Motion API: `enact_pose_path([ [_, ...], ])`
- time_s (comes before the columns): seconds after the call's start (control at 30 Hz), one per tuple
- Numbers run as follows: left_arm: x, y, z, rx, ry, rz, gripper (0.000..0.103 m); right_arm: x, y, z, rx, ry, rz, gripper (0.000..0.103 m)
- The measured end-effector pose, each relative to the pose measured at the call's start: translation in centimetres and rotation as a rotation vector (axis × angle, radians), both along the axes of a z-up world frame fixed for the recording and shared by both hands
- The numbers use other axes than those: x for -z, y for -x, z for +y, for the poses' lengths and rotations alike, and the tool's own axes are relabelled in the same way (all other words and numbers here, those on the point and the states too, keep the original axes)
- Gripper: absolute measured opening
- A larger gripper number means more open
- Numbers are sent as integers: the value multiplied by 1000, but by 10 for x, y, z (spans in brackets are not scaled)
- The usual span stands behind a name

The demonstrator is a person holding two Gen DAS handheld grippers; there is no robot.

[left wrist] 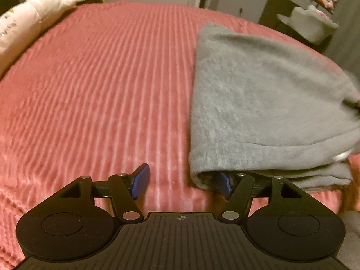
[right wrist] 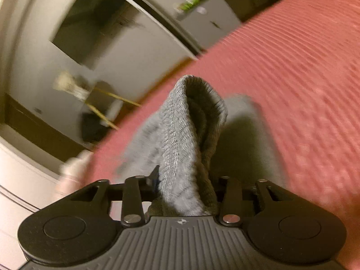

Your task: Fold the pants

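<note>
Left gripper point(left wrist: 183, 181) gaping wide over pink ribbed bedspread point(left wrist: 101, 90), one pad tucked under folded grey pants point(left wrist: 258, 103); right gripper point(right wrist: 186, 186) pinching the ribbed cuff point(right wrist: 191, 135).

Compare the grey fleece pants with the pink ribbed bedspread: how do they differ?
The grey fleece pants are fuzzy and plain; the pink ribbed bedspread is striped with ridges. The pants lie folded in layers at one side; the bedspread lies spread flat beneath them. Both are soft fabric.
</note>
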State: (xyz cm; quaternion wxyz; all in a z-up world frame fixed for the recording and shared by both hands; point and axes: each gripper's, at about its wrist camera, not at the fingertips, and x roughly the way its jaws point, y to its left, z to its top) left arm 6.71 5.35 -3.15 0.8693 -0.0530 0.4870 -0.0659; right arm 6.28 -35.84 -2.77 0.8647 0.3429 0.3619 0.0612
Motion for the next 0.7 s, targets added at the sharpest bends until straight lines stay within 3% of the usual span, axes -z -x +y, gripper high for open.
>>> enact_pose_path([
  [0.1,-13,8,12,-3,101,-15,69,15,6,-9,127,202,108,64],
  [0.13,-17,11,17,-15,144,-22,69,14,11,-11,139,218,84,70],
  [0.23,-32,19,30,-68,248,-56,71,2,30,-14,153,214,19,70],
  [0.33,-43,16,30,-91,291,-103,79,-11,40,2,118,226,-63,69],
  [0.37,-44,12,25,-79,288,-118,80,-15,43,10,108,237,-92,68],
  [0.43,-42,1,14,-61,242,-137,81,-22,46,30,71,258,-168,45],
  [0.5,-36,-10,0,-32,186,-137,81,-20,46,49,16,248,-209,33],
  [0.53,-31,-13,-7,-7,163,-132,80,-15,43,58,-25,236,-205,33],
  [0.6,-14,-18,-20,40,69,-69,77,-2,39,73,-74,238,-134,33],
  [0.63,-4,-17,-24,58,32,-44,78,10,34,80,-108,260,-52,30],
  [0.7,8,-15,-24,58,4,-35,85,27,32,85,-139,262,45,26],
])
